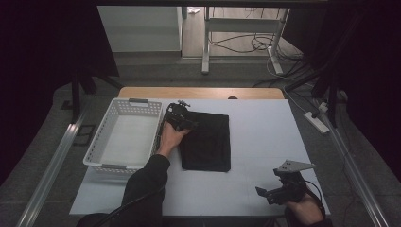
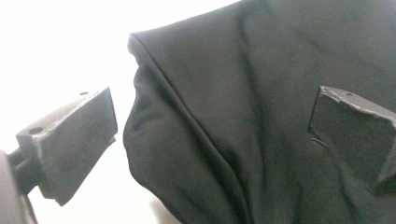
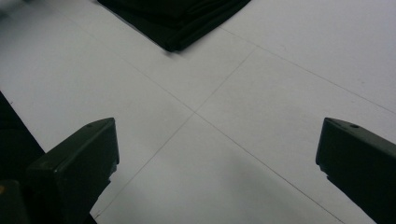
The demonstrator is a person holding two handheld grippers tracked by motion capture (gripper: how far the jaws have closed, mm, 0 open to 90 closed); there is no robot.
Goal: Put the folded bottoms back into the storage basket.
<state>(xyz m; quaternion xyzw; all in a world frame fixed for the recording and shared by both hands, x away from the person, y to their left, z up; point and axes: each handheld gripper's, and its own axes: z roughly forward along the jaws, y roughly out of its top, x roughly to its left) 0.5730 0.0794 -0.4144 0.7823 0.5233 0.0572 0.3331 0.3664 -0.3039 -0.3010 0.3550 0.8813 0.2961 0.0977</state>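
Observation:
A folded black cloth (image 1: 206, 142) lies flat on the white table (image 1: 265, 137), just right of a white basket (image 1: 124, 137). My left gripper (image 1: 182, 122) is at the cloth's near-left top corner, open. In the left gripper view its jaws stand wide apart around a bunched fold of the cloth (image 2: 224, 121), one jaw over the bare table, the other over the fabric. My right gripper (image 1: 272, 194) rests open near the table's front right corner. Bare table lies between its jaws, and a corner of the cloth (image 3: 177, 18) shows far ahead.
The white plastic basket holds nothing and takes up the table's left side. A wooden strip (image 1: 198, 92) runs along the far edge. Beyond the table stand a metal frame with cables (image 1: 246, 38) and a power strip (image 1: 318, 122) on the floor.

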